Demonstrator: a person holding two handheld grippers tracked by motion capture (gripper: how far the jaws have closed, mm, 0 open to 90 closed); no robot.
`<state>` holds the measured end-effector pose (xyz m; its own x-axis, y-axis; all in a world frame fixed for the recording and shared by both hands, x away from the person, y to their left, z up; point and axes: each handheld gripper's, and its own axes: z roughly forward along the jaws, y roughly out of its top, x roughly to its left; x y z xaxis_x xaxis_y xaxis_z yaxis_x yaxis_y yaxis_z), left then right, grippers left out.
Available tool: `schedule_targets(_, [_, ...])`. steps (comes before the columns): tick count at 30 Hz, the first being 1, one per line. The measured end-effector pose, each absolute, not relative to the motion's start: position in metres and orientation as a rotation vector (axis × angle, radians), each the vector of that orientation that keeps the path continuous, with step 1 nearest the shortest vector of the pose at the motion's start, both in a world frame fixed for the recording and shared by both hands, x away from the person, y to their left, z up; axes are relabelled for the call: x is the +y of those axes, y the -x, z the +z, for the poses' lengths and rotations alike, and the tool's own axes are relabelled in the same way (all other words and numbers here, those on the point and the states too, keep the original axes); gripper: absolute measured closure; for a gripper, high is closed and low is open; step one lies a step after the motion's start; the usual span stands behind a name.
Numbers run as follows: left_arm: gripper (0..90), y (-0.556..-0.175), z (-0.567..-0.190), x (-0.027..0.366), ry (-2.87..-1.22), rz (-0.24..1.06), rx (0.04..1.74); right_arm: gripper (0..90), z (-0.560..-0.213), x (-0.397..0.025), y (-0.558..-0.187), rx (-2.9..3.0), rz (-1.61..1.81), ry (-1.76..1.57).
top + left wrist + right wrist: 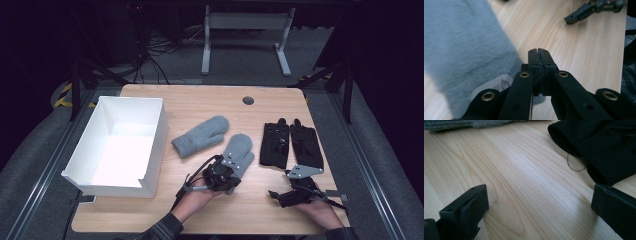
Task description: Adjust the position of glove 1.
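Observation:
Two grey mittens lie mid-table: one [201,136] farther back, the other [239,152] nearer, its cuff under my left gripper [227,182]. In the left gripper view that gripper [538,53] is shut, jaws pressed together with nothing seen between them, tips over bare wood just right of the mitten [461,42]. Two black gloves [275,145] [306,145] lie side by side at the right. Below them my right gripper [282,189] rests low on the table. Its jaws [540,195] stand wide open and empty, facing a black glove cuff [604,147].
A white open box [100,178] stands on the left part of the wooden table [200,100]. A round cable hole [248,100] sits near the far edge. The right gripper [584,11] shows far off in the left gripper view.

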<state>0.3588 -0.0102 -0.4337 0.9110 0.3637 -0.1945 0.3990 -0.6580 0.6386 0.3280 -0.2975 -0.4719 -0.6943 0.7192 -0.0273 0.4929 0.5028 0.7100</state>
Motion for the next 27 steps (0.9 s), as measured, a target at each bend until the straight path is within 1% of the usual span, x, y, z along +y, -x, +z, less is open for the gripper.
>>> schedule_targets(7, [89.7,-0.359,-0.438,-0.004,-2.374,-0.054,0.579,1.4,-0.472,-0.298,-0.328,2.430,0.997,-1.016])
schedule_targets(17, [89.8,-0.363,-0.437,0.036,-2.384,0.022,0.691,1.4,-0.472,-0.298,-0.328,2.431,0.997,-1.016])
schedule_targets(20, [89.4,-0.363,-0.431,0.039,-2.361,0.019,0.680,1.3,-0.472,-0.298,-0.328,2.430,0.997,-1.016])
schedule_targets(24, [78.7,-0.367,-0.419,0.037,-2.350,0.063,0.631,1.4,-0.472,-0.297,-0.328,2.430,0.997,-1.016])
schedule_targets(26, [73.3,-0.373,-0.414,0.037,-2.340,0.083,0.633,1.4,-0.472,-0.298,-0.328,2.430,0.997,-1.016])
schedule_targets(27, [68.4,-0.378,-0.413,0.036,-2.344,0.104,0.624,1.4,-0.472,-0.298,-0.328,2.430,0.997,-1.016])
